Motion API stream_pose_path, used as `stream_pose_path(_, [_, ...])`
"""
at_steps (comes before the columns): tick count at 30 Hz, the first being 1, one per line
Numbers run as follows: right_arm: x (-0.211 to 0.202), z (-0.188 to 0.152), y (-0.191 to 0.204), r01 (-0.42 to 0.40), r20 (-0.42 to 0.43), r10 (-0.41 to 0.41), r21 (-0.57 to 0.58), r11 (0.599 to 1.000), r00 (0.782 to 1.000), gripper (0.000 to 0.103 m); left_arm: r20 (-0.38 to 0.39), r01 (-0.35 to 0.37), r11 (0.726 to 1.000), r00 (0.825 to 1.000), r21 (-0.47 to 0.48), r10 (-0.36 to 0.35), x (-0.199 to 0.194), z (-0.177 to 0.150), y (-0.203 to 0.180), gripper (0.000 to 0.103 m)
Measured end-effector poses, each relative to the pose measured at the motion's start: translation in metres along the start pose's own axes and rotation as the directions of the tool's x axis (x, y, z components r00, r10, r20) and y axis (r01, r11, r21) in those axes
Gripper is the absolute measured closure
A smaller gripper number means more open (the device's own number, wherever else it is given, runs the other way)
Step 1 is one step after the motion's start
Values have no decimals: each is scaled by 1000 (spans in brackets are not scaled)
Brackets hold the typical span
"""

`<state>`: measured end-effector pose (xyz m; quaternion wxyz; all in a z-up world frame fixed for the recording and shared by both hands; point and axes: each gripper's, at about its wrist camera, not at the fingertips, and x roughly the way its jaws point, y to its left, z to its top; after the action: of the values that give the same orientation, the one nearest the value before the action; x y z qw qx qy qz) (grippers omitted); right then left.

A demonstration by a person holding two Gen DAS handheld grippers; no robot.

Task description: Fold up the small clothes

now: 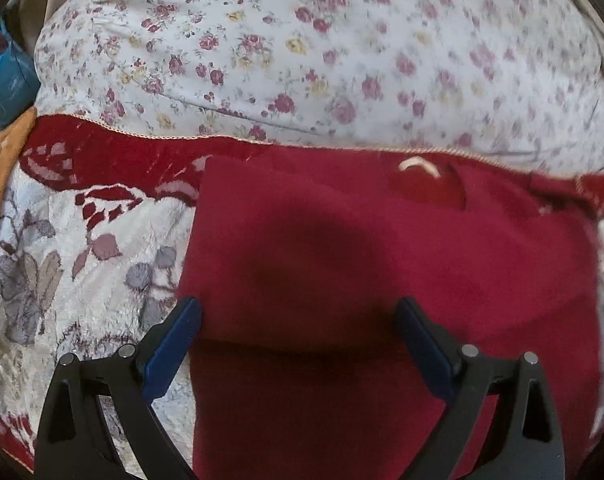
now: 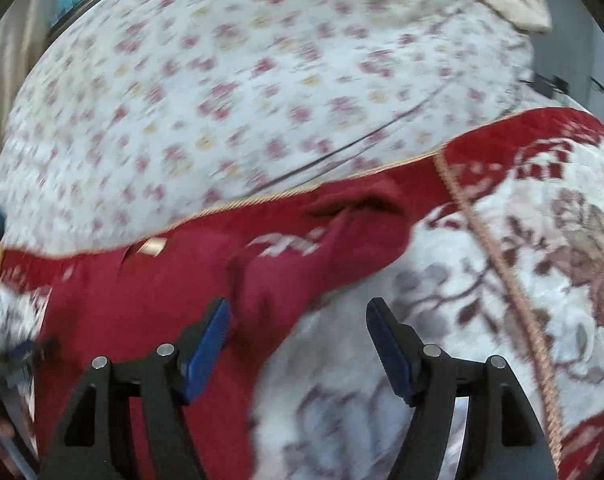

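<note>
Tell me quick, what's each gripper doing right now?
Left gripper: open, holding nothing, above the dark red knit garment.
Right gripper: open, holding nothing, at the garment's sleeve.

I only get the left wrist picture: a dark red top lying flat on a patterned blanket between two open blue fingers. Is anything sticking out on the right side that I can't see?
Observer: Yes. The right wrist view shows a sleeve of the red top stretched out sideways over the blanket.
Operator: Is the other gripper holding that sleeve?
Observer: No. The right gripper is open, with nothing between its fingers; its left finger is near the cloth by the sleeve.
Operator: Anything else out that way?
Observer: A braided cord edge runs down across the blanket, right of the sleeve.
</note>
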<state>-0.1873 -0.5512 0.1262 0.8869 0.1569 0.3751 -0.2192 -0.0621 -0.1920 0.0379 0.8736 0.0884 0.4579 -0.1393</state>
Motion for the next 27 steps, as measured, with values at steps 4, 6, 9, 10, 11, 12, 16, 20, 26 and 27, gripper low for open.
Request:
stream_pose_path(4, [29, 30, -7, 77, 3, -77, -104, 992, 997, 24, 3, -11, 1000, 1000, 20, 11, 1, 0, -3, 6])
stream_pose_path(6, [49, 40, -6, 114, -19, -119, -174, 978, 993, 24, 2, 0, 1000, 1000, 8, 0, 1, 1, 0, 6])
stream_pose_path(9, [84, 53, 0, 164, -50, -185, -281, 946, 981, 24, 1, 4, 1000, 1000, 4, -4, 2, 2, 2, 6])
stream_pose_path(10, [97, 58, 3, 181, -53, -210, -331, 926, 976, 24, 1, 3, 1000, 1000, 3, -3, 3, 2, 3, 6])
stream_pose_path(11, [106, 60, 7, 199, -55, -235, -371, 907, 970, 24, 0, 1, 1000, 1000, 6, -1, 4, 2, 3, 6])
stream_pose_path(12, [116, 62, 9, 218, -55, -263, -409, 886, 963, 24, 0, -3, 1000, 1000, 12, 3, 5, 3, 2, 6])
stream_pose_path(16, [156, 66, 10, 253, -75, -329, -487, 836, 941, 49, -10, -3, 1000, 1000, 23, 4, 12, 5, 0, 6])
stream_pose_path(20, [139, 87, -23, 160, -96, -194, -283, 946, 976, 91, -16, 8, 1000, 1000, 0, -8, 15, 9, 2, 6])
stream_pose_path(26, [38, 126, -71, -200, 9, 201, -50, 979, 980, 93, 3, 30, 999, 1000, -39, -30, 5, 12, 10, 6])
stream_pose_path(27, [23, 129, -72, -238, 29, 239, -49, 970, 971, 93, 11, 32, 998, 999, -47, -32, 2, 13, 12, 6])
